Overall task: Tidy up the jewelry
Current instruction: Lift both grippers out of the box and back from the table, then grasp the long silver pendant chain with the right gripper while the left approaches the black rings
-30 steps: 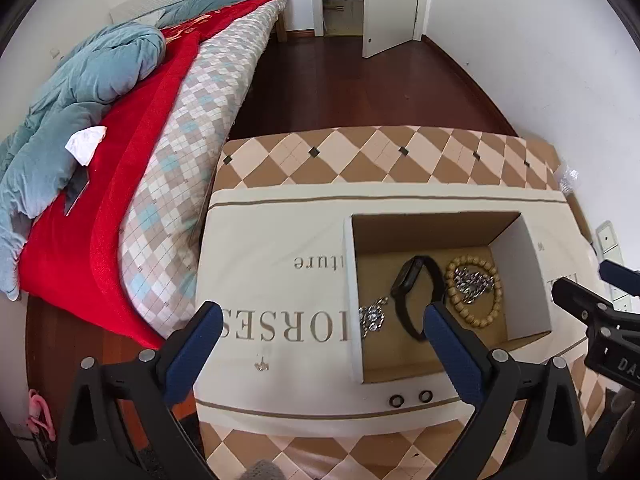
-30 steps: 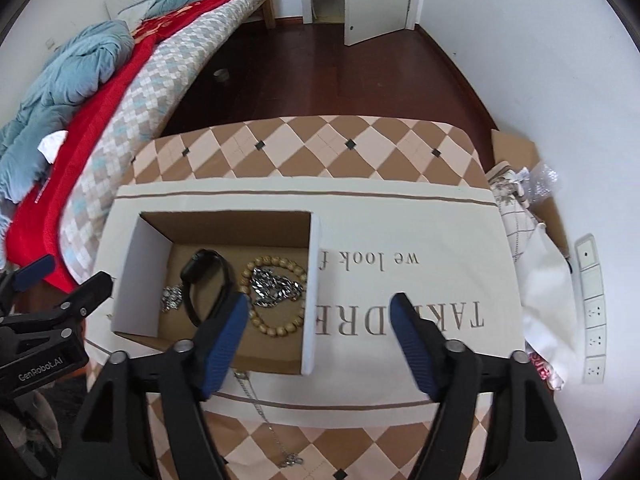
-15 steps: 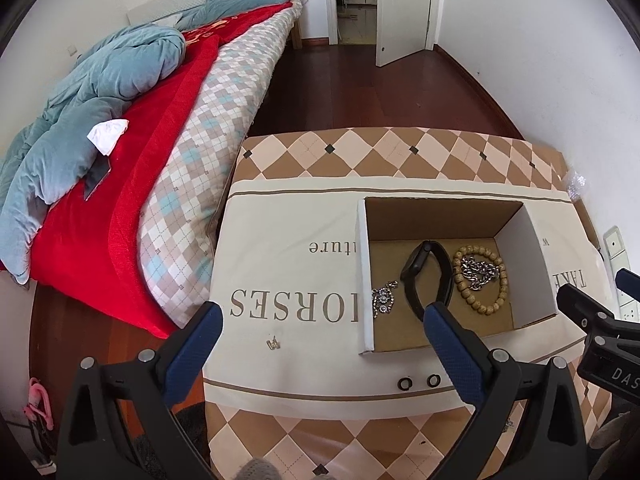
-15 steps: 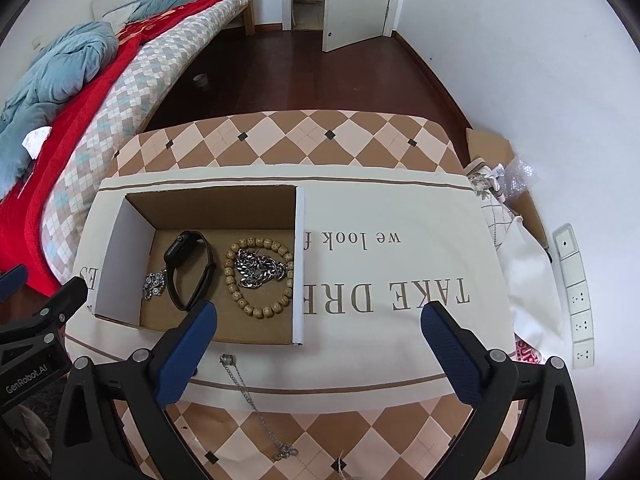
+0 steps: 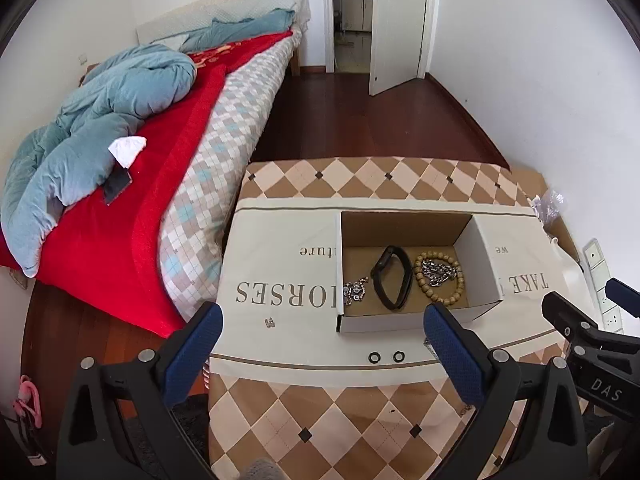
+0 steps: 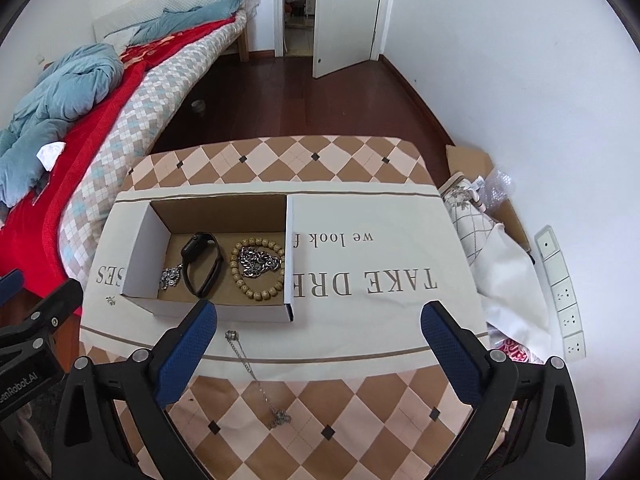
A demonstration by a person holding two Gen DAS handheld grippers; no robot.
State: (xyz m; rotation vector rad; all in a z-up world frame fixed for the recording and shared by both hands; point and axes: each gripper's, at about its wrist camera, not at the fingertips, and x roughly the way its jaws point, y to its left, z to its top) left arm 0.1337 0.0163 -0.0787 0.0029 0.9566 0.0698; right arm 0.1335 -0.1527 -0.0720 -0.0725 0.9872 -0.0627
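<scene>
Both hand-held grippers, left (image 5: 322, 348) and right (image 6: 318, 344), hover open and empty; next, the right likely picks the chain (image 6: 256, 380) for the box (image 6: 224, 312).

The left gripper (image 5: 322, 346) has a matte black plastic frame whose two fingers (image 5: 454, 354) carry dark blue textured pads, with silver screw heads set along each arm. The right gripper (image 6: 318, 344) is built the same: black frame, blue dimpled pads, round silver screws. White lettering marks the black bodies, reading "DAS" on one and "enRobot.AI" on the other.
</scene>
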